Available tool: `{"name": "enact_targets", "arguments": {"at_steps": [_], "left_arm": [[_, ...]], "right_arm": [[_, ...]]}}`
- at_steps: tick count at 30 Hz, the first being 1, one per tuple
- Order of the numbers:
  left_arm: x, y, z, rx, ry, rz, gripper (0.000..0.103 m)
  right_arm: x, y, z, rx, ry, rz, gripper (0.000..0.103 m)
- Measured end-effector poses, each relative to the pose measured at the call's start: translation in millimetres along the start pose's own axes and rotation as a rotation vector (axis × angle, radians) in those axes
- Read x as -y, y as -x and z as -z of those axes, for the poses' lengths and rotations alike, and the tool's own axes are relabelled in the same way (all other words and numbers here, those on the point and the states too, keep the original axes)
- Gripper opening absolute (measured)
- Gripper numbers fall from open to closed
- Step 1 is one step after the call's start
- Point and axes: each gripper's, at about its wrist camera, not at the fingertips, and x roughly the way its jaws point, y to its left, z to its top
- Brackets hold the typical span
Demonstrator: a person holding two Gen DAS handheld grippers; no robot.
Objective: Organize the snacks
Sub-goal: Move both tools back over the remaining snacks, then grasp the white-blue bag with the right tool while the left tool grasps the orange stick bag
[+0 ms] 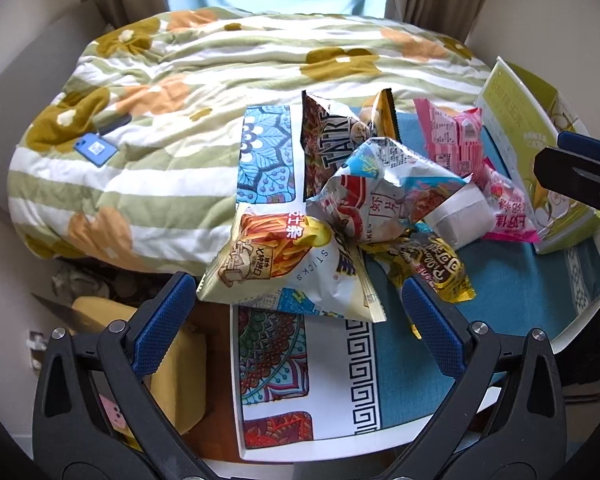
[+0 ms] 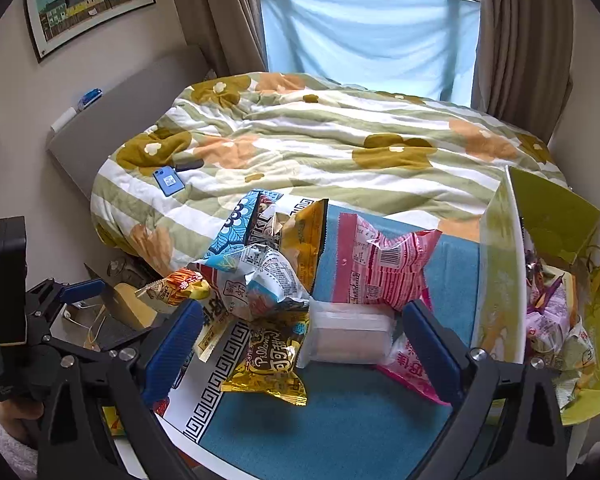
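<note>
Both grippers, left (image 1: 296, 300) and right (image 2: 302, 320), are spread wide and hold nothing. The snacks (image 1: 380, 196) lie piled on the mat (image 2: 340, 432) (teal, patterned border), beside the box (image 2: 504, 264).

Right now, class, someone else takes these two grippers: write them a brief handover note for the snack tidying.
Left gripper: jaws open, empty, in front of the fries bag.
Right gripper: jaws open, empty, either side of the white packet.
Done: several snacks already lie in the green box.
Left: the pile on the tray, including pink bag and gold bag, still needs boxing.
</note>
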Motion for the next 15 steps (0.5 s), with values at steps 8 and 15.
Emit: {"name": "enact_targets", "arguments": {"at_steps": [8, 15], "left_arm": [[-6, -45, -9, -0.057, -0.026, -0.006, 0.102], [-5, -64, -14, -0.073, -0.057, -0.014, 0.102]], "right_arm": [[-15, -46, -8, -0.075, 0.033, 0.008, 0.1], [-20, -82, -13, -0.134, 0.078, -0.008, 0.1]]}}
